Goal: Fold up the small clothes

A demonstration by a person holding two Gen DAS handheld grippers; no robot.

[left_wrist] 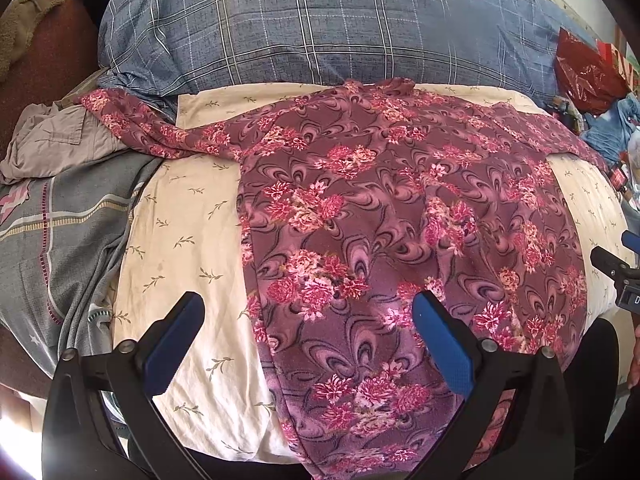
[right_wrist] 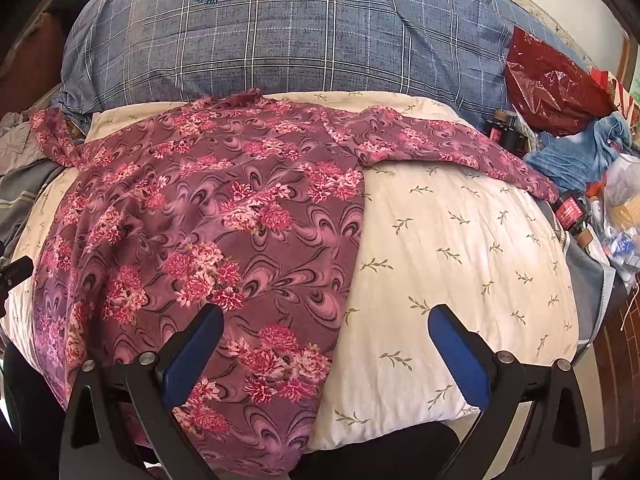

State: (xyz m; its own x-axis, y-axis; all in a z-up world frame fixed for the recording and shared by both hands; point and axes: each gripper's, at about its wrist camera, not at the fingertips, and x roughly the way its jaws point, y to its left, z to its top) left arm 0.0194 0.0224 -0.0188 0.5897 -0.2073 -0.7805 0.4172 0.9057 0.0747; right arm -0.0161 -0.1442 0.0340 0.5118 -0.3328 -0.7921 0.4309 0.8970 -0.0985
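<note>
A floral maroon garment [left_wrist: 400,208] lies spread flat on a cream pillow [left_wrist: 188,216] printed with small sprigs, and everything else is placed here relative to that pillow.

Off its left edge, a grey patterned cloth [left_wrist: 60,232] and a crumpled taupe garment [left_wrist: 60,140] lie partly under the floral garment's left sleeve [left_wrist: 132,124], which trails off the pillow onto them. Their far ends run out of the left wrist view.

Behind the pillow sits a blue plaid cushion [right_wrist: 280,48] with a round crest that is cut off at the top edge in the left wrist view.

On the pillow, the garment's body runs from the back edge down over the near edge, where its hem drops out of sight below both cameras. Its right sleeve [right_wrist: 448,140] stretches toward the pillow's right side.

Off the right edge lie a red plastic bag [right_wrist: 552,84], a blue denim item [right_wrist: 576,152] and small clutter too blurred to identify.

The left claw [left_wrist: 308,312] is spread wide above the garment's left border near the pillow's front, gripping nothing. The right claw [right_wrist: 326,324] is likewise spread wide over the garment's right border, one finger above fabric and the other above bare pillow; whether either touches is unclear.
</note>
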